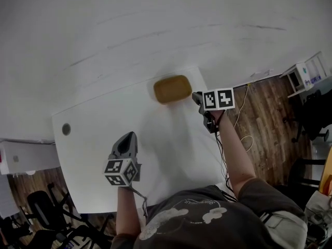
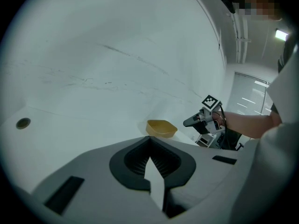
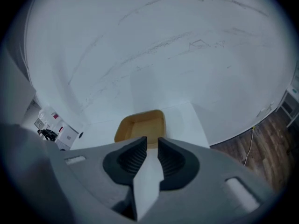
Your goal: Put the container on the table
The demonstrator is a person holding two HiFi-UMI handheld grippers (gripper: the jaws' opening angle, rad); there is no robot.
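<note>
Table [image 1: 104, 134] white, floor [image 1: 264, 118] wooden | container [image 1: 172, 88] resting | left fingers [image 2: 135, 160] closed, right fingers [image 3: 128, 160] narrow

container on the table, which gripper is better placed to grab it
Right, likely: the right gripper is close beside the container, jaws slightly apart and facing it; the left gripper is farther back, jaws together.

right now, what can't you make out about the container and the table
- Container: near rim hidden behind the right gripper, right gripper view.
- Round dark spot on the table: too small to identify, head view and left gripper view.
- Near edge of the table: covered by the person's torso, head view.
</note>
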